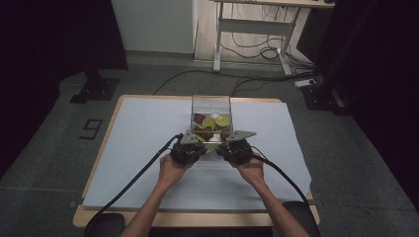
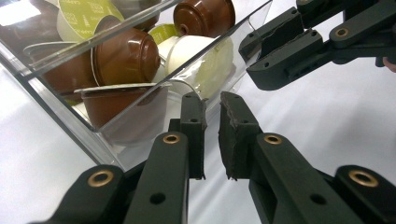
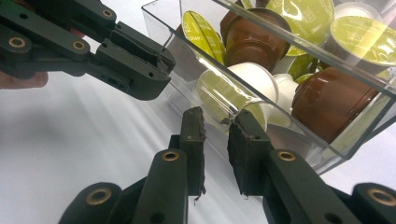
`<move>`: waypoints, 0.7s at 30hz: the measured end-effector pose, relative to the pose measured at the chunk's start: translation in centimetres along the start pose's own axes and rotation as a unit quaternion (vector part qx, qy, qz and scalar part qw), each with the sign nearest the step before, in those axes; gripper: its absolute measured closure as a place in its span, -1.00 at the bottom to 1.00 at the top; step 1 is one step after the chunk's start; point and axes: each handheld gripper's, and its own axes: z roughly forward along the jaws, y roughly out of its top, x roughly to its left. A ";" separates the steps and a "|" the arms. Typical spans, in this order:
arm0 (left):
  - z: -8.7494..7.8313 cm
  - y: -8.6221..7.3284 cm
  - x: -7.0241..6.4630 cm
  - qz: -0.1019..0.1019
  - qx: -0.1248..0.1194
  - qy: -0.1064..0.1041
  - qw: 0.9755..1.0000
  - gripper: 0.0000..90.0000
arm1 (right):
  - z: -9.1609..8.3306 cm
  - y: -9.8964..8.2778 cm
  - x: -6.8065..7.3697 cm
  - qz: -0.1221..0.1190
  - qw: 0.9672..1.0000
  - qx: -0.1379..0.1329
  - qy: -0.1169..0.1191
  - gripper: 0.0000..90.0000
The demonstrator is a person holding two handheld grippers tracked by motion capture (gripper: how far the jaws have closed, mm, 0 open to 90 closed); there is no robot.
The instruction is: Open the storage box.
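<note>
You are working at a big wooden table [image 1: 207, 218] with a white sheet [image 1: 148, 128] lying over it. The clear box [image 1: 211, 104] is sitting in the middle of the sheet, just in front of your hands. It is standing tilted in both gripper views, but the cameras are leaning too, so I cannot tell if it is really tipping.

You are holding the left gripper [image 2: 212, 100] and the right gripper [image 3: 217, 119] side by side at the near wall of the box, very close to each other. The jaws of both are squeezing almost all the way together, with just a thin slit between them. Their tips are sitting right at the low edge of that near wall, by a small curved dip in it. I cannot tell if they are nipping the thin wall or just touching it.

The box is holding a pile of little coffee cups [image 1: 210, 123]: brown ones [image 2: 126, 56], a white one [image 2: 196, 60] and ones with green lids [image 3: 359, 37]. They are lying loose and leaning on each other.

It looks like you are getting ready to grab or tip the box. To do this well, be keeping both grippers level with each other. Be checking that the wall is really sitting between the pads. Be going slowly, because the clear wall is smooth and may slip, and the loose cups may be rolling out.
</note>
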 end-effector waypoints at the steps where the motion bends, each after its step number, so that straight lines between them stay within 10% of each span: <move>1: -0.1 -0.1 0.0 0.001 0.001 -0.001 1.000 0.79 | 0.0 0.0 0.1 -0.002 1.000 0.001 0.000 0.68; 21: -0.9 -1.0 -1.3 0.003 -0.008 -0.007 1.000 0.79 | -1.0 -0.8 1.2 -0.016 1.000 0.002 0.010 0.70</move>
